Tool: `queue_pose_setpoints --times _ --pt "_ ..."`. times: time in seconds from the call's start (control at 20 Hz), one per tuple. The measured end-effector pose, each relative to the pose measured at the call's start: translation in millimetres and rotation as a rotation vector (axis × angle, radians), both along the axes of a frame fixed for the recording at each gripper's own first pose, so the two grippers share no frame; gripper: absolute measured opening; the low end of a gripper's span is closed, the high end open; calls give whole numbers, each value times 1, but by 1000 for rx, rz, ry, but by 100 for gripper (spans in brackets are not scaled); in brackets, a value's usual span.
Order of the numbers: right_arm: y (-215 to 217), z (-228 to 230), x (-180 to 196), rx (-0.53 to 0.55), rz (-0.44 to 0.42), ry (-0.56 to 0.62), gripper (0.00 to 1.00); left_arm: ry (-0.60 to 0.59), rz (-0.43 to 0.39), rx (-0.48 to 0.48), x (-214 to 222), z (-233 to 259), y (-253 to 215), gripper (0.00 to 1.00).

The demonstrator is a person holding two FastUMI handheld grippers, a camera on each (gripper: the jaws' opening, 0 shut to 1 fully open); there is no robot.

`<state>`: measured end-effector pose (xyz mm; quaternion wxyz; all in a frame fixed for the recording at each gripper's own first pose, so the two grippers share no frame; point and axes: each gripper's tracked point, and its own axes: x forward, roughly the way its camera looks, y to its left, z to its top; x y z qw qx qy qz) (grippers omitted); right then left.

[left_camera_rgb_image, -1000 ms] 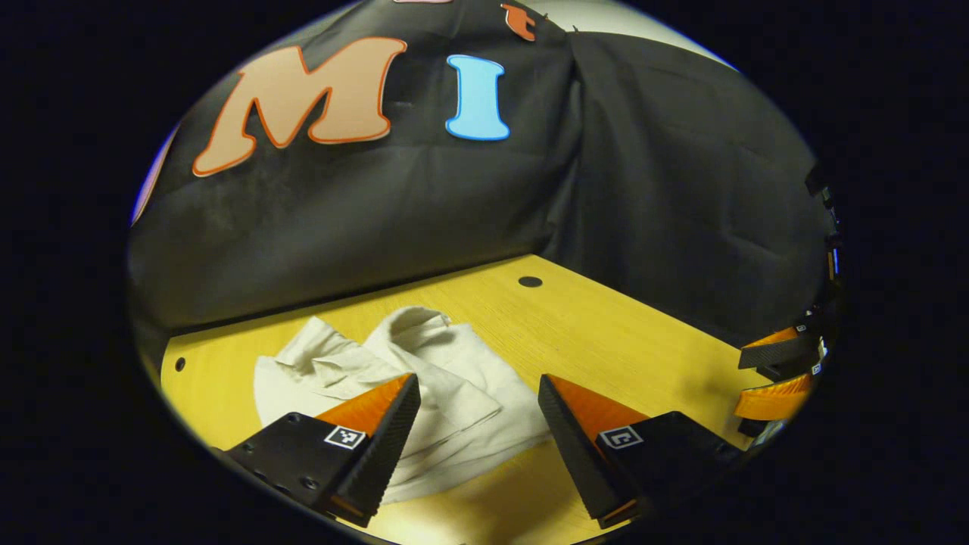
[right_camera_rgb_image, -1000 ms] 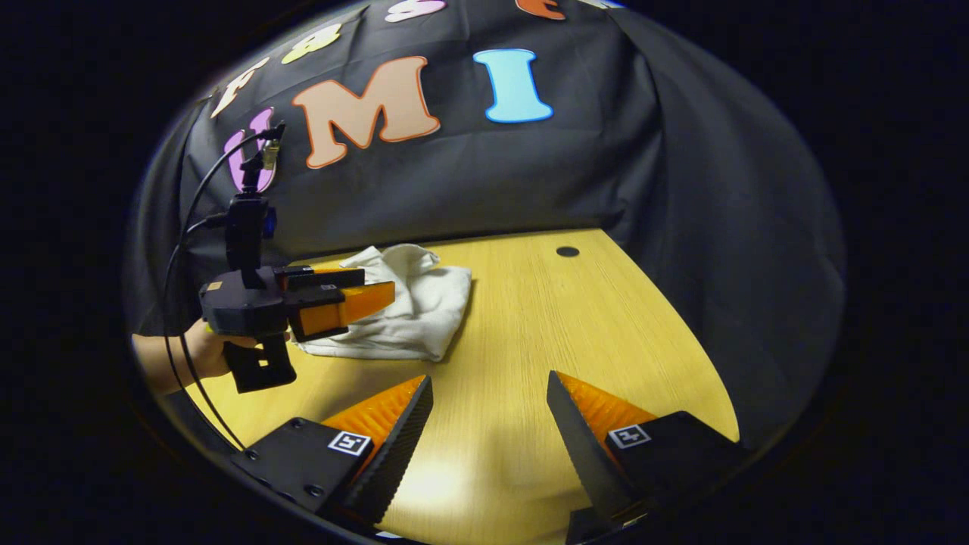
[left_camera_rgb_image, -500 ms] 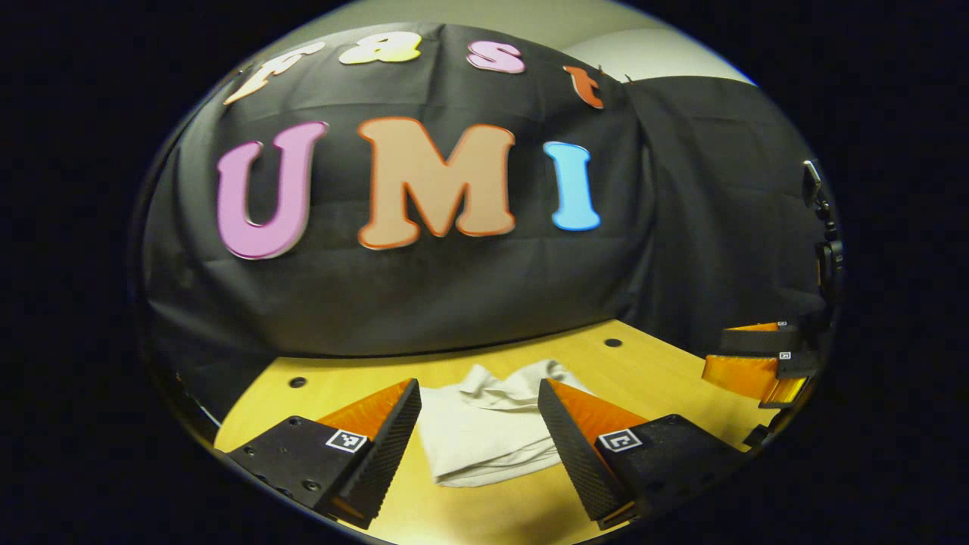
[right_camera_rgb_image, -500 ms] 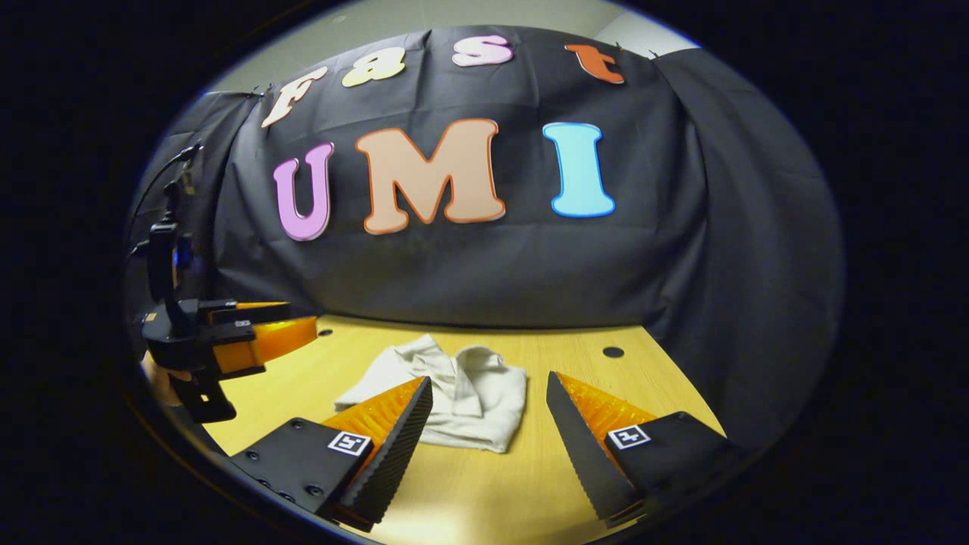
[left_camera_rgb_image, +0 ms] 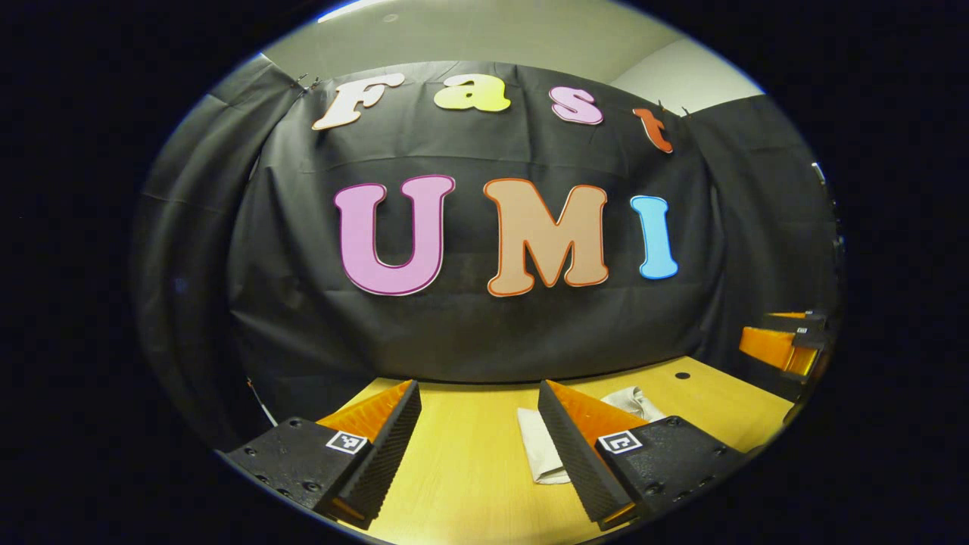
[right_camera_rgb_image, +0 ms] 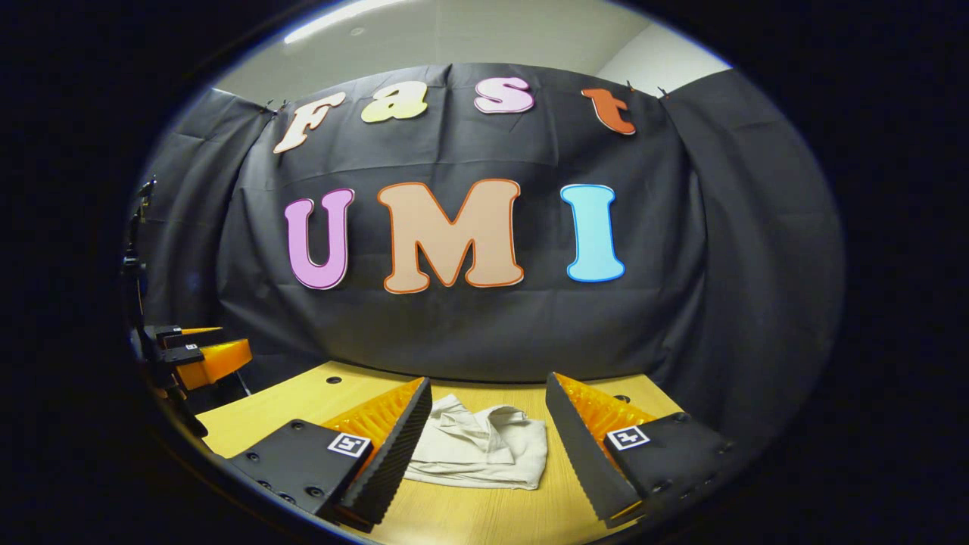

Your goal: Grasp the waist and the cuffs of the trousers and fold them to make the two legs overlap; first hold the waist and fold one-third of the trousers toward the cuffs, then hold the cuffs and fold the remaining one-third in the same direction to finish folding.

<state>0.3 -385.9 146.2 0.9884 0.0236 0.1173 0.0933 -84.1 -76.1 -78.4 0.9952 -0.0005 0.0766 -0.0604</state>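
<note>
The cream trousers (right_camera_rgb_image: 484, 454) lie folded into a small rumpled bundle on the wooden table (right_camera_rgb_image: 288, 397), straight ahead in the right gripper view. My right gripper (right_camera_rgb_image: 484, 412) hangs open above the near edge of the table, its fingers apart and touching nothing. In the left gripper view the trousers (left_camera_rgb_image: 539, 446) sit to the right, partly hidden behind one finger. My left gripper (left_camera_rgb_image: 478, 401) is open too and holds nothing. Each gripper also appears far off in the other's view: the left gripper (right_camera_rgb_image: 204, 356) at the left edge, the right gripper (left_camera_rgb_image: 780, 344) at the right edge.
The black cloth wall (right_camera_rgb_image: 469, 333) closes off the back and both sides of the table. Small round holes (left_camera_rgb_image: 682, 375) mark the tabletop near its far corners. A cable (left_camera_rgb_image: 257, 397) hangs at the table's left end.
Both grippers have pulled back from the trousers and tilted up, so the bundle now sits low and small. The folded bundle has stayed where it lay on the table.
</note>
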Motion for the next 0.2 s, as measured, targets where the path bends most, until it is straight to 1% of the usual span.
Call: queue_pose_setpoints --times 0.1,0.15,0.2 --pt "1 5 -4 -15 -12 -11 97 13 1 -23 -6 -3 9 94" --pt "3 5 -5 -15 -22 -17 94 16 -1 -26 -9 -3 12 93" --pt "4 7 -8 -12 -28 -18 96 16 2 -25 -8 -5 11 95"
